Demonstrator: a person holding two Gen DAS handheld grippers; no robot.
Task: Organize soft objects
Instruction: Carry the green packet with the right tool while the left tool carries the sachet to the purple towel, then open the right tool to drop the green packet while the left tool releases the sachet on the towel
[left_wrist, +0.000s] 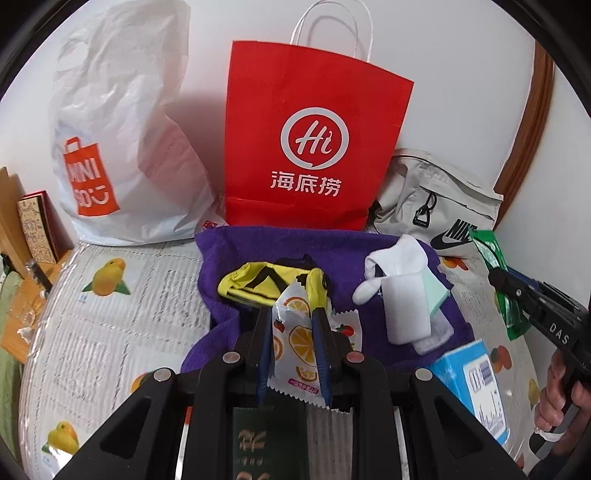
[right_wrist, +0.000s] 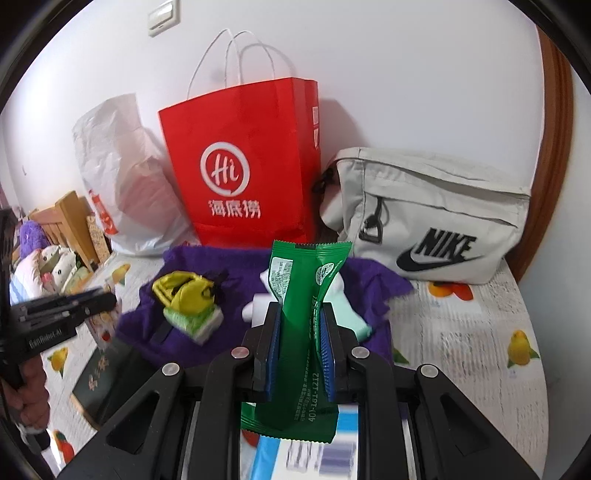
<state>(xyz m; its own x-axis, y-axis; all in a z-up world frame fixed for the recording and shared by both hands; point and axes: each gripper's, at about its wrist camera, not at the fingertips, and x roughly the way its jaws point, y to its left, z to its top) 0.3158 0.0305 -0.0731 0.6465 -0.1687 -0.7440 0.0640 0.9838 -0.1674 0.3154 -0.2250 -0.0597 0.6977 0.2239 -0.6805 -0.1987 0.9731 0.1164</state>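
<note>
Fruit-print cloth (left_wrist: 110, 332) over the tabletop, white wall behind, brown wood trim at rt edge; wooden furniture and plush toys off to the left in rt wrist view. Along the wall, 3 bags: white plastic bag (left_wrist: 122, 140), red paper bag (left_wrist: 314, 147), beige pouch (right_wrist: 436, 218). In front of them, 1 purple towel (left_wrist: 351, 258) spread flat, w/ 1 yellow-black sock bundle (left_wrist: 269, 284) and 1 white sock bundle (left_wrist: 402, 295) lying on it. Near edge: 1 blue-white box (left_wrist: 472, 384), 1 dark green box (right_wrist: 99, 376).

Left gripper (left_wrist: 291, 314) angled down over towel's near edge, pads pinched on an orange-print sachet (left_wrist: 295, 343) standing upright btwn them; 2nd similar sachet (left_wrist: 345, 326) just behind. Right gripper (right_wrist: 301, 314) angled down likewise, clamped on 1 green packet (right_wrist: 306, 288), held upright; hand (left_wrist: 565, 398) on its grip.
</note>
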